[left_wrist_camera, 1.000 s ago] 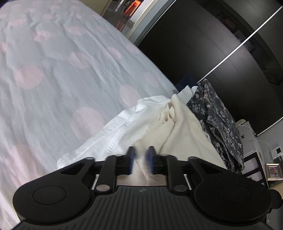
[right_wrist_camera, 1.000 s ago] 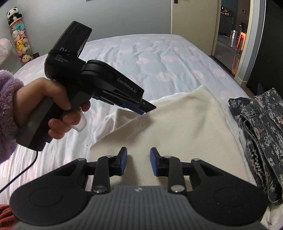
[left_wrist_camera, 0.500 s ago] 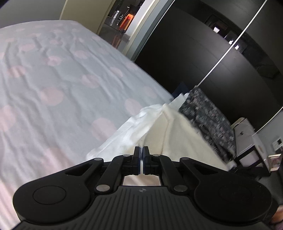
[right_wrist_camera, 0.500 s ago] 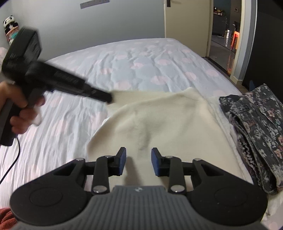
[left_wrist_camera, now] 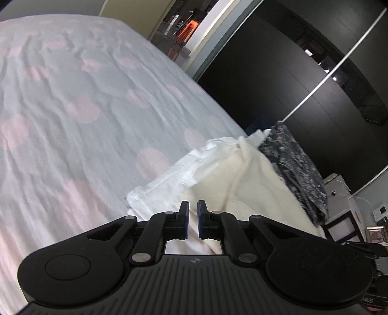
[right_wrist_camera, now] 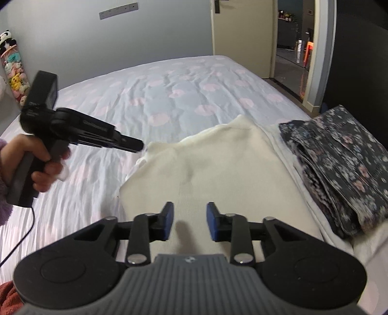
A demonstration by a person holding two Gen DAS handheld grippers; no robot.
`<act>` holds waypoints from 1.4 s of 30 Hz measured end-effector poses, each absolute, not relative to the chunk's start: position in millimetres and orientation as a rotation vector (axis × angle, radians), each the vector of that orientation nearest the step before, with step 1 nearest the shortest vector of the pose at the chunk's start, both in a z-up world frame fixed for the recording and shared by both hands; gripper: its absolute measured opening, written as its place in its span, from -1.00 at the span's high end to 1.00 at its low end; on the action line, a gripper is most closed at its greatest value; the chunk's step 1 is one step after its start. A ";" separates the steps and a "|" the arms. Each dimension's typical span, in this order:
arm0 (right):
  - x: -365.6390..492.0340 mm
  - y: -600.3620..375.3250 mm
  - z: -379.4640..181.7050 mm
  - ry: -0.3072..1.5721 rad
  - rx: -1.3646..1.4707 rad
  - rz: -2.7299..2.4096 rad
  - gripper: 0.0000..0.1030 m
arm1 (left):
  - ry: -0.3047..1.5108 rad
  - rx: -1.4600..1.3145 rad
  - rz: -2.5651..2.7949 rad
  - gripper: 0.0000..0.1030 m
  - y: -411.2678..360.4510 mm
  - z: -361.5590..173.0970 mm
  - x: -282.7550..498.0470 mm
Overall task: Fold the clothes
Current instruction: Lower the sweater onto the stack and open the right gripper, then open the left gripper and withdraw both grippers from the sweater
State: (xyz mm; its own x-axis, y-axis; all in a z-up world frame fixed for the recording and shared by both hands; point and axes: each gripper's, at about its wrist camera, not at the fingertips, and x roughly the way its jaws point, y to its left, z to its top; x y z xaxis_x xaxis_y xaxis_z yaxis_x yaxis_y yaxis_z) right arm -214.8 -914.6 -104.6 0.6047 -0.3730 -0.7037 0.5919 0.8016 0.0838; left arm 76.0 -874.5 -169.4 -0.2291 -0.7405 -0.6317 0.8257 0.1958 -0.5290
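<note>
Cream knitted garment (right_wrist_camera: pixel 218 169) lies flat near the bed's right edge, left of folded dark floral clothes (right_wrist_camera: pixel 339 164). Left gripper (left_wrist_camera: pixel 191 219) slightly parted, empty; right gripper (right_wrist_camera: pixel 189 221) released above it.

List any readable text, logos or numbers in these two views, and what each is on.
No text reads clearly in either view.
Left gripper body: pale lettering on its side, too blurred to read.
Camera block at its rear: small pale lettering, blurred too.
Right gripper base: small round emblem, no letters.
Wall plate: no legible marks.
</note>
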 end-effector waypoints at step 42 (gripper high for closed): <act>-296.3 -986.1 -164.3 0.584 0.600 -0.918 0.59 | 0.871 0.550 -1.473 0.91 -965.3 -180.1 -44.2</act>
State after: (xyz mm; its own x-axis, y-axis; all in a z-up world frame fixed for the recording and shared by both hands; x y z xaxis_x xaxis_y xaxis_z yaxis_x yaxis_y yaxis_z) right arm -296.3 -986.1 -164.3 0.4802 -0.5460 -0.6865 0.8533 0.4721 0.2214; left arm -44.2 -965.3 -180.1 -0.1100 -0.6170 -0.7793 0.9802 0.0626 -0.1879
